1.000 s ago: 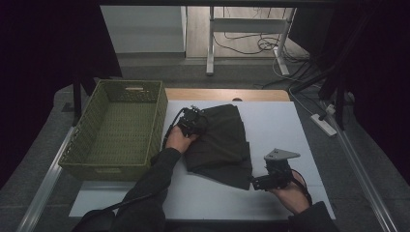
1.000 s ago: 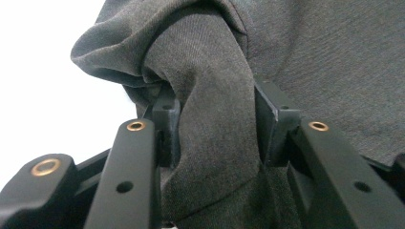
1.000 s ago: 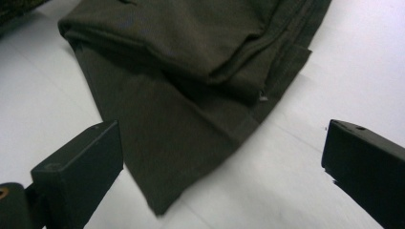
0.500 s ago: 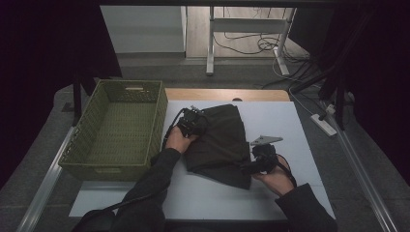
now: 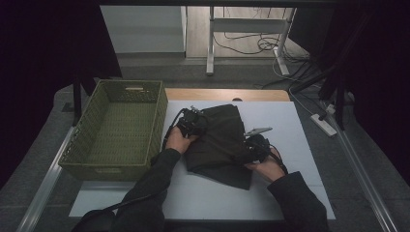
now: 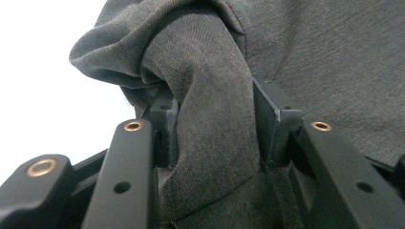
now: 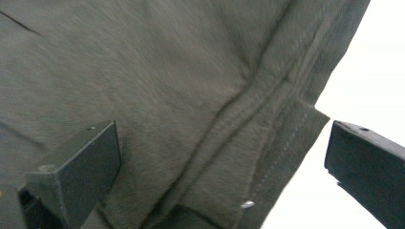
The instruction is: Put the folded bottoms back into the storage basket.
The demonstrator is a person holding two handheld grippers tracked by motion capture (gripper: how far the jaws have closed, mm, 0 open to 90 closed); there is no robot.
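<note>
A white-topped bench (image 5: 300,145) is carrying everything here, with a strip of bare wood (image 5: 227,94) showing along its far edge. A dark grey folded garment (image 5: 217,145) is lying on the white surface near the middle, rumpled at its left side. A green woven basket (image 5: 82,145) is sitting at the bench's left end, just beside the garment, and is hanging over the white top's left edge.
</note>
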